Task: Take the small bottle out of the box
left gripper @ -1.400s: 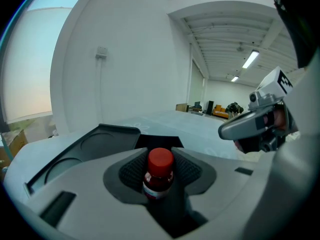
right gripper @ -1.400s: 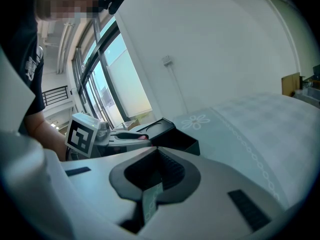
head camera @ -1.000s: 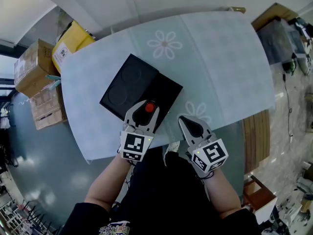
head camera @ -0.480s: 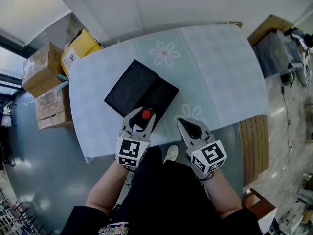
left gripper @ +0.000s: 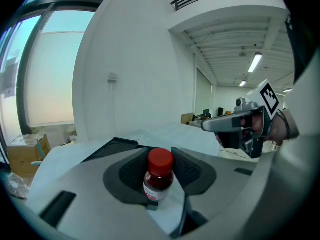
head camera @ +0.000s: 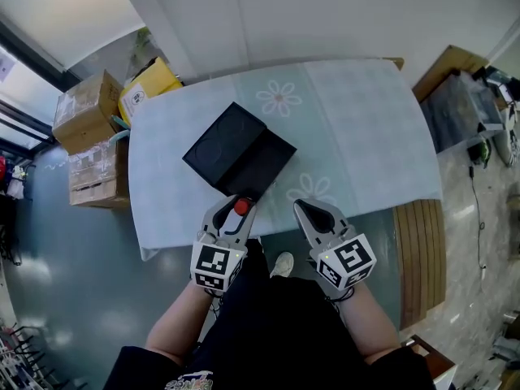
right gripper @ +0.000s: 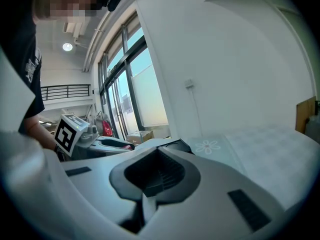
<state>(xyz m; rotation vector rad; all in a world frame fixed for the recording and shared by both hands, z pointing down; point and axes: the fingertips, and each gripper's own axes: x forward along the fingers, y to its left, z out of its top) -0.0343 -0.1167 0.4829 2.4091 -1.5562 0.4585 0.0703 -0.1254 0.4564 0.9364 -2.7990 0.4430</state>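
Pinching a small bottle of dark red liquid with a red cap in the left tongs, pads on either side of its body, cap upward. Holding it clear of the flat black open box, just beside that box's near corner, over the near edge of the table draped in pale blue cloth with daisy prints. Carrying nothing in the right tongs, pressed together, just off the table's near edge and apart from the left pair. Beyond the table's left end, on the floor: stacked brown cardboard cartons and a yellow box.
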